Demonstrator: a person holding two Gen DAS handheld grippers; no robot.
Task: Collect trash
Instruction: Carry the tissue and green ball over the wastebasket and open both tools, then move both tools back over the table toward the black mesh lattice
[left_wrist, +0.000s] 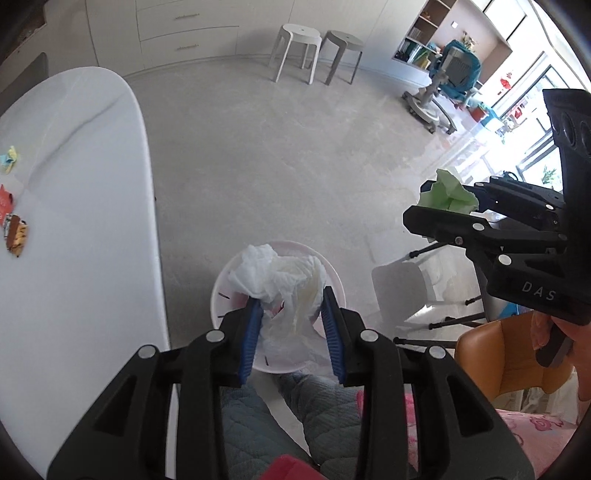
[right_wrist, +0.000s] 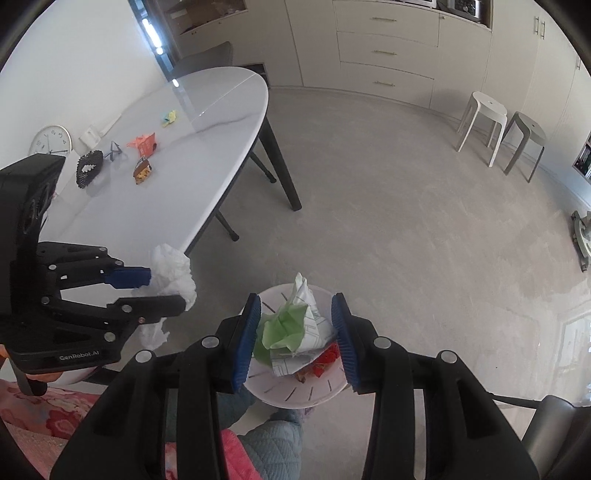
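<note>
Left gripper (left_wrist: 293, 319) clamps white crumpled tissue (left_wrist: 273, 273); right gripper (right_wrist: 295, 336) clamps green paper wad (right_wrist: 284, 326), both above the bin (right_wrist: 325, 391).

Left gripper (left_wrist: 293, 332), right gripper (right_wrist: 295, 339): jaws clamped on loads, side by side.

Left gripper (left_wrist: 293, 332) over a round white plastic waste bin (left_wrist: 221, 291) on the grey floor, blue-padded fingers (left_wrist: 251, 332) spread around a crumpled white tissue-and-plastic-film wad (left_wrist: 280, 280); wad touches the left pad, contact with the right pad unclear. Right gripper (left_wrist: 448, 206) at the right side, higher, clamped on a crumpled light-green paper (left_wrist: 448, 194). White oval table (left_wrist: 74, 184) on the left carries small coloured wrappers (left_wrist: 14, 232). Two stools (left_wrist: 317, 51) stand by the far cabinets.
</note>
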